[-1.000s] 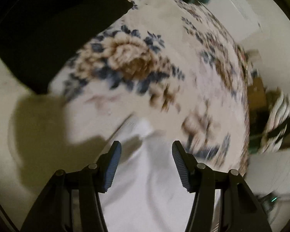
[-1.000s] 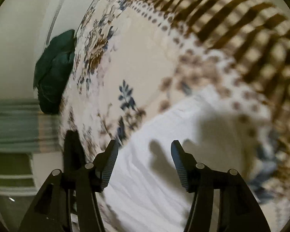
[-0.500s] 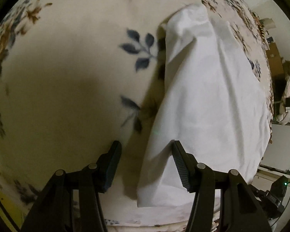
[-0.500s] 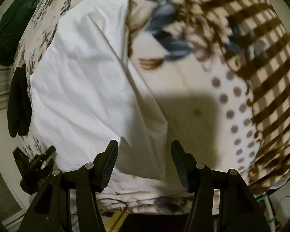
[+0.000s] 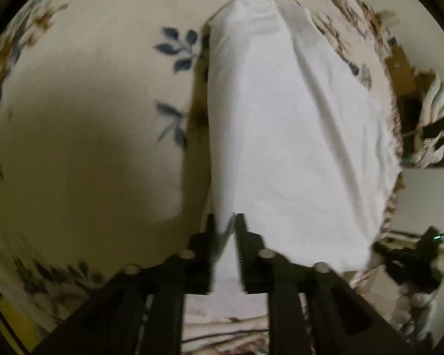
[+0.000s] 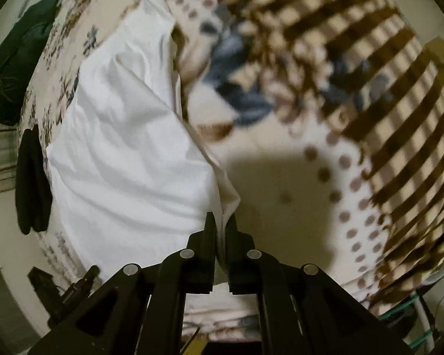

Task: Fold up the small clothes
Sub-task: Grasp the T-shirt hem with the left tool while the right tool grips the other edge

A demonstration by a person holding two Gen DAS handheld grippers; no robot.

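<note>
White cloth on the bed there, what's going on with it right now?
A person holding a gripper in each hand is folding the white garment laid out on the floral blanket. Both jaws have just been closing. The left gripper now pinches the near left corner of the fabric, and the right gripper pinches the near right corner. The garment lies mostly flat, wrinkled, and nothing is folded over yet.

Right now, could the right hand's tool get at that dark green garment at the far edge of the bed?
Probably not right away. The right gripper has just closed its jaws on the white cloth, and the dark green garment lies well beyond it.
</note>
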